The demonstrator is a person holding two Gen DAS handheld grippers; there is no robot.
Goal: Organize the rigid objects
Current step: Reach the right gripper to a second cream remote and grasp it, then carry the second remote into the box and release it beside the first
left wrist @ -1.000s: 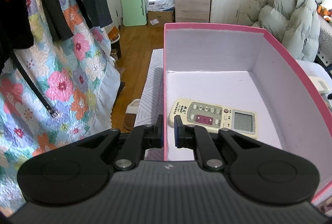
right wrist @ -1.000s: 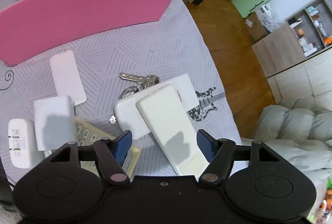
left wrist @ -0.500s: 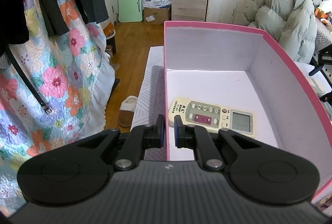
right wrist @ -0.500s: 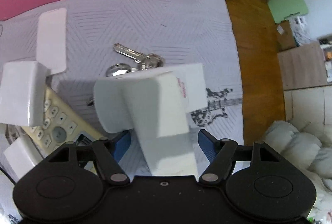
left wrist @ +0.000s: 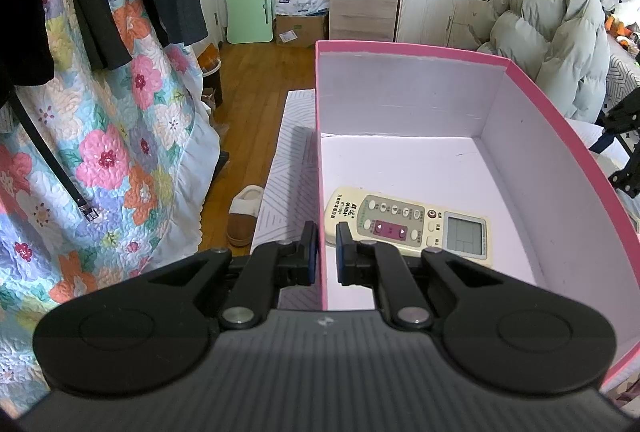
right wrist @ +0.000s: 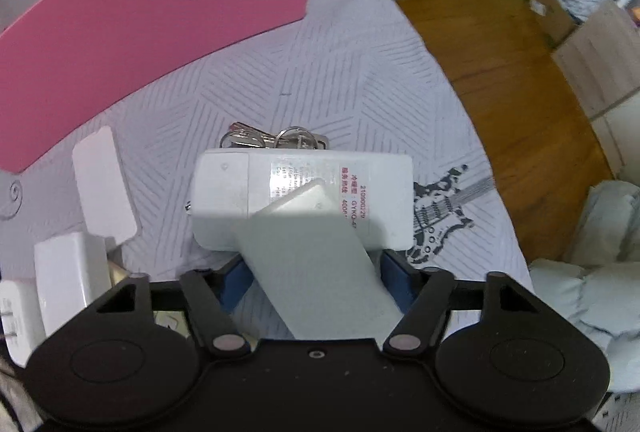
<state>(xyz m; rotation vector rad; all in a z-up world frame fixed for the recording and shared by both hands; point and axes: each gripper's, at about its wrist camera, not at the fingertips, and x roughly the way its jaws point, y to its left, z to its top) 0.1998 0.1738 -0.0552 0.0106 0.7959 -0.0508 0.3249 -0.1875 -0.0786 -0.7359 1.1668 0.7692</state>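
Note:
A pink box (left wrist: 400, 47) with a pale inside stands on the bed, and a cream remote control (left wrist: 408, 226) lies on its floor. My left gripper (left wrist: 326, 256) is shut on the box's near left wall, one finger outside and one inside. In the right wrist view, a long white bar (right wrist: 312, 264) lies slantwise across a white labelled device (right wrist: 380, 203). My right gripper (right wrist: 316, 284) points down over the bar. Its jaws are closing with the bar between them, and a small gap still shows at the right pad. A bunch of keys (right wrist: 280, 139) lies just beyond the device.
The pink box's outer wall (right wrist: 160, 11) rises at the upper left of the right wrist view. A flat white card (right wrist: 102, 187), a white charger block (right wrist: 68, 272) and a plug adapter (right wrist: 16, 320) lie left of the gripper. The bed's edge drops to a wooden floor (right wrist: 500, 71) on the right.
My right gripper has come down closer over the white bar and turned a little, and its jaws have narrowed around it. The left gripper keeps its hold on the box wall.

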